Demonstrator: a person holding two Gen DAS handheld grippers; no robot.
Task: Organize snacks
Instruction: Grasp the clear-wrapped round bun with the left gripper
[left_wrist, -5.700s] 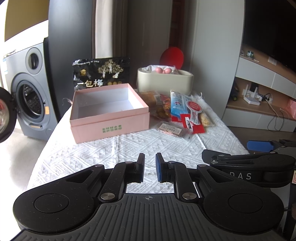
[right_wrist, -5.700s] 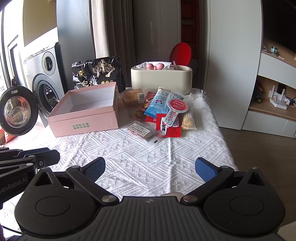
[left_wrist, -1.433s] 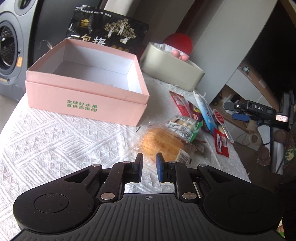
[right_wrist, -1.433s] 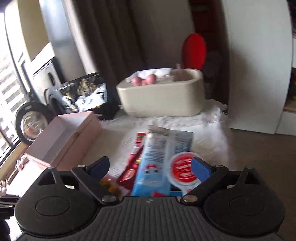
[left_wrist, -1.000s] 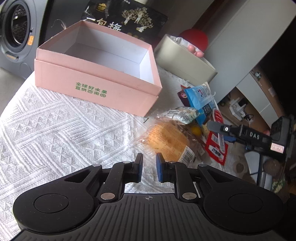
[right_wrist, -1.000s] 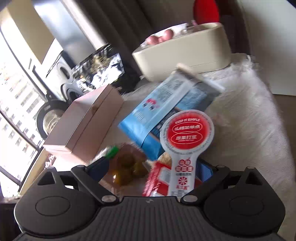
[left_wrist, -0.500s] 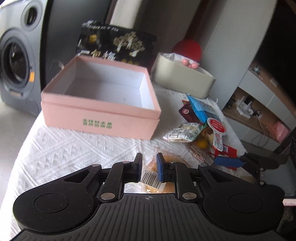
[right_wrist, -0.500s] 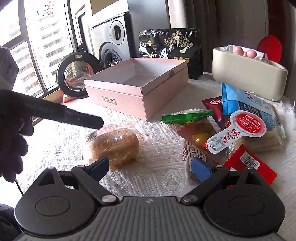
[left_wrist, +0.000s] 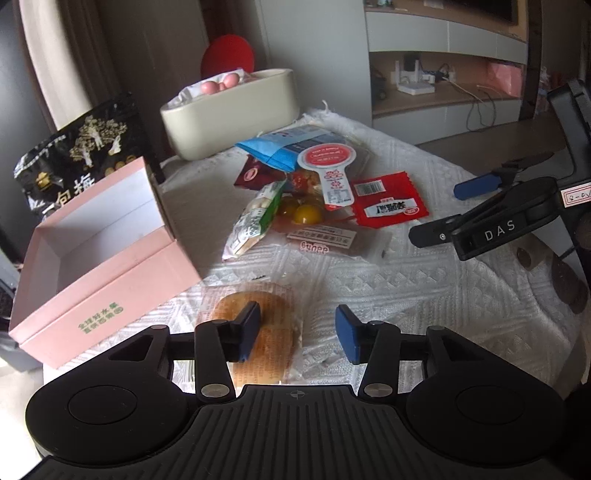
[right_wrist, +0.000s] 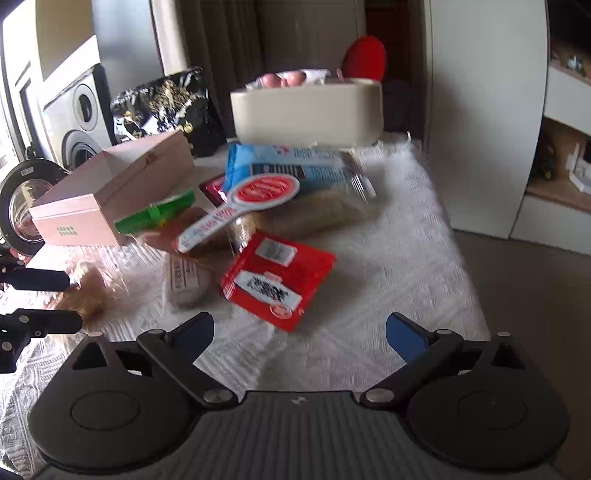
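Beside the pink box (left_wrist: 99, 254), the left gripper (left_wrist: 297, 332) is opening over the wrapped bread (left_wrist: 258, 328) on the desk; the right gripper (right_wrist: 299, 338) hangs wide, empty. Next: close on the bread, judged.

A pink box (left_wrist: 107, 266) sits open and empty on the white cloth. Just beside its near corner lies a round bun in clear wrap (left_wrist: 255, 332), flat. Farther back the other snacks lie in a loose, overlapping heap: a green-and-white packet (left_wrist: 255, 218), a blue bag (left_wrist: 284, 146), a red-and-white paddle-shaped pack (left_wrist: 328, 166), yellow balls in clear wrap (left_wrist: 304, 212) and a red packet (left_wrist: 388, 203).
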